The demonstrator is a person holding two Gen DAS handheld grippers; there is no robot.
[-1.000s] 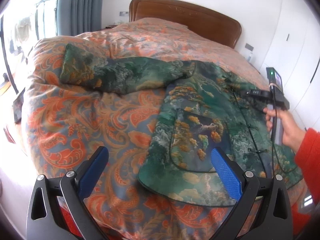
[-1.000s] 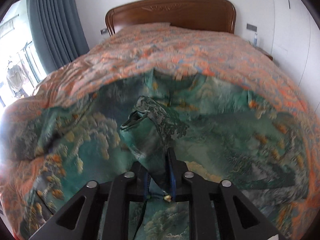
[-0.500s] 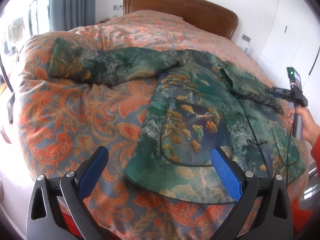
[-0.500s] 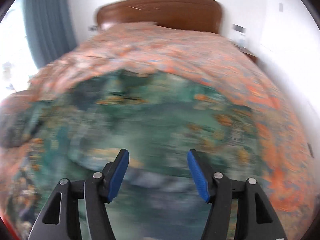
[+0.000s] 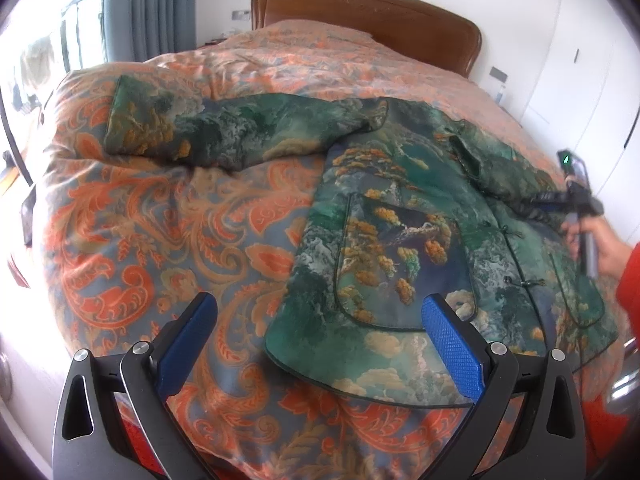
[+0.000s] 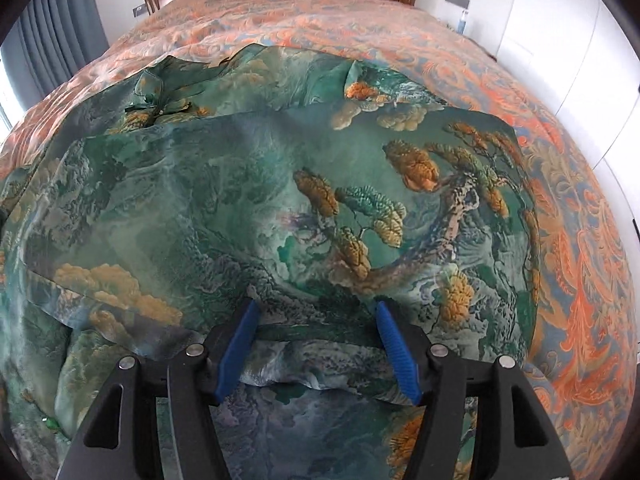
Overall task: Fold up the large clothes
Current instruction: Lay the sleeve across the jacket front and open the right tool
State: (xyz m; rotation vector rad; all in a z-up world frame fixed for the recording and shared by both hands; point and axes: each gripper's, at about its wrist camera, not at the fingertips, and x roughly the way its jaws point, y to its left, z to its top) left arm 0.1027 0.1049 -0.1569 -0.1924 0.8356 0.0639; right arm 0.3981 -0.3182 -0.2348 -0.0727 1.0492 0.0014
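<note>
Both hand-held grippers gape empty: left point(image 5: 320, 344) wide, right point(image 6: 316, 344) just opened over jacket point(image 6: 280, 208).

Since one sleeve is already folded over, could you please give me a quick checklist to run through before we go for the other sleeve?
1. Folded sleeve lies flat across the jacket: ok.
2. Right gripper has just been opening; jaws apart, nothing pinched: ok.
3. Left gripper open and empty: ok.
4. Outstretched sleeve lies unobstructed on the bedspread: ok.
5. Front buttons fastened: cannot tell for all.
6. Hem lies smooth: ok.
</note>
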